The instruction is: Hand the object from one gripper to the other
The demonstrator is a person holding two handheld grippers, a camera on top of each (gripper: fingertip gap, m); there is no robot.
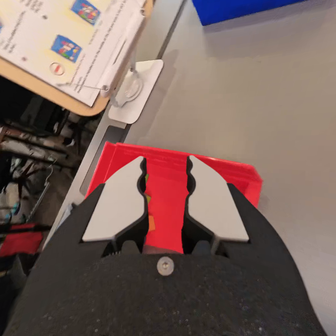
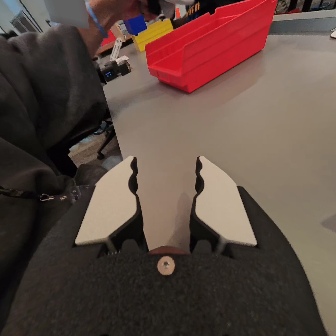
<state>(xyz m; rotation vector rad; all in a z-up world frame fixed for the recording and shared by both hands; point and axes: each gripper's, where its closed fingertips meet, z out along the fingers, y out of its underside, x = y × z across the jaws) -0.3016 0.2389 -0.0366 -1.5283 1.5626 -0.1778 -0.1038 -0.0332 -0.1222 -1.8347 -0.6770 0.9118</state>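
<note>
the thing to pass over is hard to pick out. in the left wrist view a red bin (image 1: 167,181) sits right under the left gripper (image 1: 166,160), and small bits of green, yellow and orange peek out at the inner edge of the left finger, about 9 o'clock from the gap. those bits may be the object, lying in the bin, but too little shows to say what it is.

my guess is that it is small and light. if it is a little block or toy it should be stiff and easy to pinch across its flat sides. if it is smooth plastic it could slip, so a grip near its middle looks safest.

the left jaws are apart and hold nothing. the red bin floor shows in the gap between them.

the right gripper (image 2: 166,160) hangs over the bare grey desk (image 2: 236,136). its jaws are apart too, with nothing in them.

in the right wrist view the bin (image 2: 209,49) is far off at 12 o'clock, well apart from the right gripper. a yellow bin (image 2: 154,34) sits behind it at about 11 o'clock.

a person's dark sleeve (image 2: 45,91) fills the 9 o'clock side. in the left wrist view a board with papers (image 1: 63,45) is at 10 o'clock and a blue thing (image 1: 245,11) is at 1 o'clock.

nothing is picked up yet, so the pass has not begun.
</note>
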